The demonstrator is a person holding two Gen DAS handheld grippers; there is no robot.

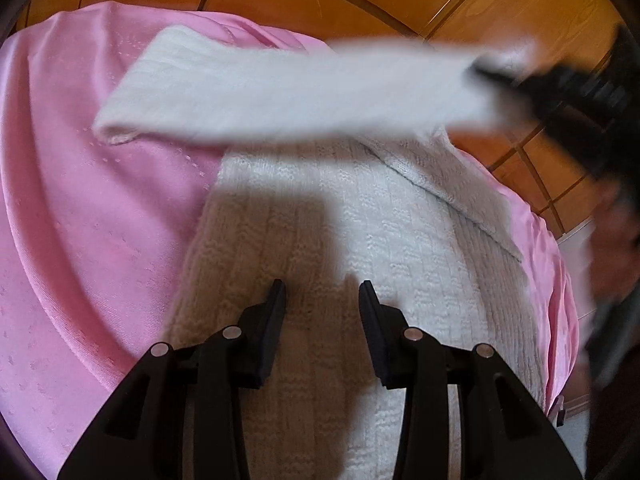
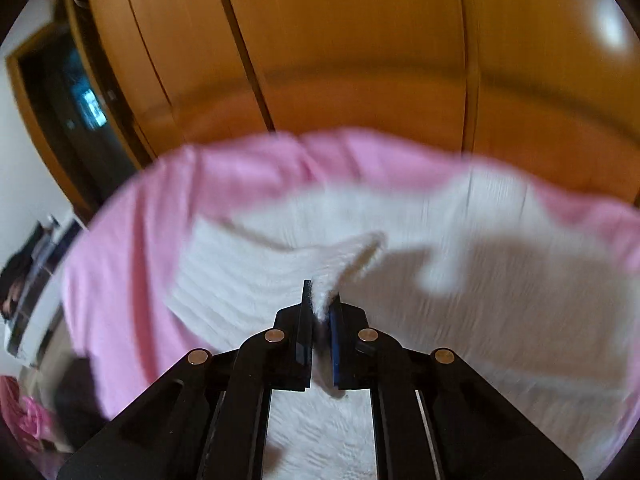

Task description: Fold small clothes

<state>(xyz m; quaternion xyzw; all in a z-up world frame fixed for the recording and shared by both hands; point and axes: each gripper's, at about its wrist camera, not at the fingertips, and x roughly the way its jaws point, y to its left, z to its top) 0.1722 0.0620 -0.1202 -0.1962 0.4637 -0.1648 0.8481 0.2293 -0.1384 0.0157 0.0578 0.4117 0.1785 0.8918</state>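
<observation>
A white knitted garment [image 1: 360, 240] is seen spread flat on a pink bedspread [image 1: 100, 200], which covers a bed in front of wooden wardrobe doors [image 2: 340, 60]. Its body lies open and unfolded. One sleeve [image 1: 280, 92] is lifted off the bed and stretched across the upper part of the garment, blurred in the left wrist view.

The cuff end of that sleeve is clamped in the right gripper [image 2: 320, 304]: in the right wrist view its fingers are drawn together on a pinch of white knit, with fabric showing between the pads. The left gripper [image 1: 322, 296] is held low over the garment's body with its fingers apart. Nothing is caught between them, and whether the tips rest on the knit cannot be told.

The task is judged to be at an early stage. A first fold, the sleeve being carried over the body, is in hand but not yet laid down. On the far side of the body a strip of knit [image 1: 452, 184] is seen lying along the edge; whether it is the other sleeve already turned in cannot be told. The body itself is left to be doubled over, and no finished folded bundle is visible anywhere on the bed.
</observation>
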